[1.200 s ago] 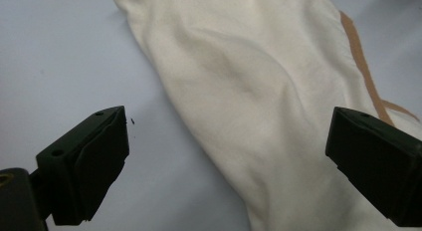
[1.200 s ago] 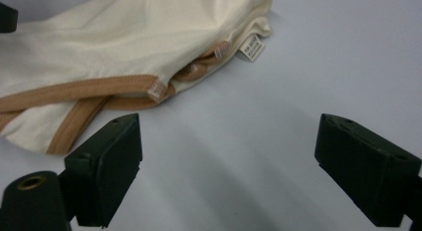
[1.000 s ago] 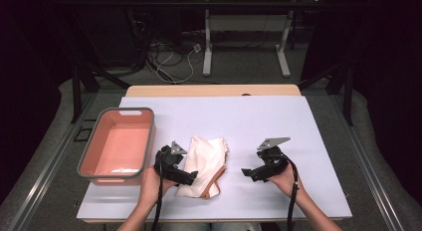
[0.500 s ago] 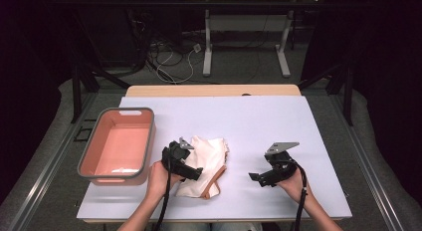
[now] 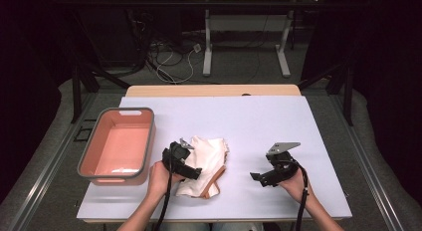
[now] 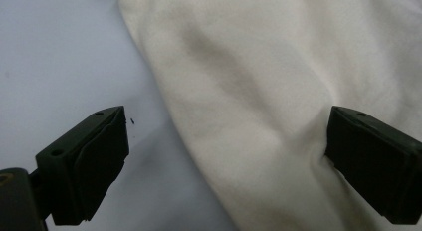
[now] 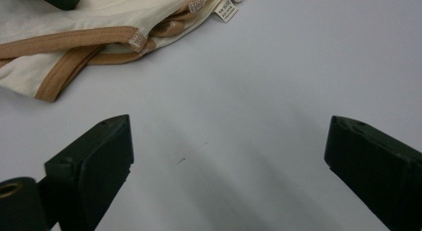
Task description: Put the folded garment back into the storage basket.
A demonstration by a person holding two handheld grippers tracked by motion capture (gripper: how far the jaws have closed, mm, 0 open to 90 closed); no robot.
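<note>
A cream garment (image 5: 208, 159) with tan trim lies crumpled on the white table (image 5: 249, 126), left of the middle near the front. My left gripper (image 5: 193, 173) rests over its left part, open. Its jaws straddle the cream cloth (image 6: 249, 106), one over bare table, the other against the fabric. My right gripper (image 5: 257, 178) is open over bare table to the right of the garment, jaws pointing left. The tan-edged hem (image 7: 89, 39) and a small white label (image 7: 227, 11) lie beyond its jaws (image 7: 229, 166).
A salmon-pink tub (image 5: 119, 145) with a grey rim stands empty at the table's left side, next to my left hand. Behind the table are a wooden edge (image 5: 214, 90), cables on the floor and the legs of another table.
My right gripper has moved right and toward the front edge, away from the garment. My left gripper has shifted slightly onto the garment's left part.
</note>
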